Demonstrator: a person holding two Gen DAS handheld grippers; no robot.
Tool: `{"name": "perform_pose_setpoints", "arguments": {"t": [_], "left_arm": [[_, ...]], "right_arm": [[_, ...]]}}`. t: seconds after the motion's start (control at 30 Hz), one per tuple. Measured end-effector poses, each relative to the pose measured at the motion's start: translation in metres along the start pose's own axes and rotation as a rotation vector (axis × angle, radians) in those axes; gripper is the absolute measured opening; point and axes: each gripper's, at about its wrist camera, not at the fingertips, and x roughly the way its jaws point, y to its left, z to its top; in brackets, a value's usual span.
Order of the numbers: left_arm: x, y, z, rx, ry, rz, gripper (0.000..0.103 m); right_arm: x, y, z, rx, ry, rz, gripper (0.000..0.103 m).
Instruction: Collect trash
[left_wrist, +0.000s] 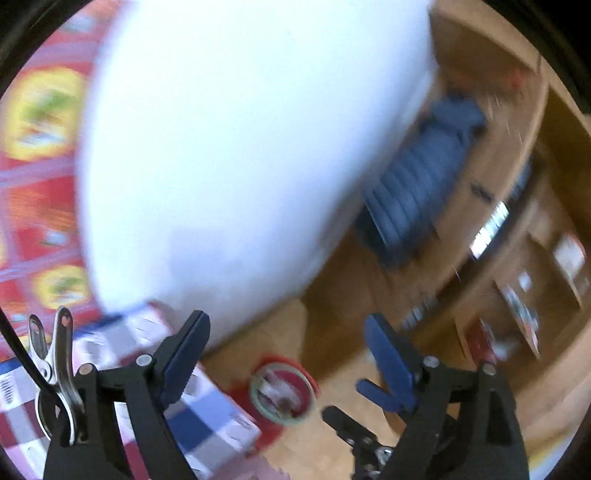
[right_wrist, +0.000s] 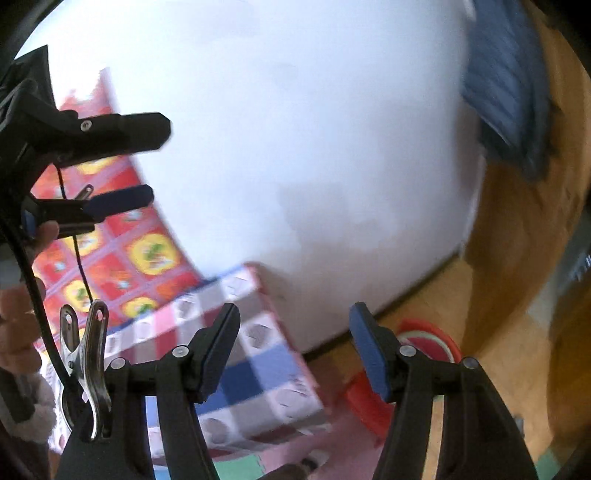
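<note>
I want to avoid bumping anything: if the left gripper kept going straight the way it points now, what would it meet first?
Probably the red bin on the wooden floor, seen between the open, empty left gripper fingers. The checkered box lies just left of that line. Blur makes depth uncertain.

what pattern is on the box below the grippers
A check of blue, red, grey and white squares on the box; the right wrist view shows it best.

We see a broad white wall (left_wrist: 240, 147) filling most of both views, blurred. At three o'clock in the left wrist view stand wooden shelves (left_wrist: 517, 258), with a wooden floor (left_wrist: 332, 443) at six. At nine o'clock hangs a red patterned cloth (left_wrist: 40, 155).
</note>
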Motion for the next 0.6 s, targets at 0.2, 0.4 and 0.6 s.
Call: {"name": "perform_pose_setpoints", "arguments": {"t": [0.2, 0.4, 0.6], "left_arm": [[-0.137, 0.057, -0.004, -0.098, -0.253, 0.236, 0.098], [-0.266, 0.132, -0.036, -0.153, -0.335, 0.290, 0.103], [-0.324, 0.221, -0.091, -0.211, -0.316, 0.452, 0.103]], "right_arm": [[-0.030, 0.097, 0.027, -0.150, -0.077, 0.165, 0.063], [-0.042, 0.211, 0.021, -0.322, -0.079, 0.300, 0.063], [-0.059, 0.321, -0.013, -0.427, -0.091, 0.438, 0.067]]}}
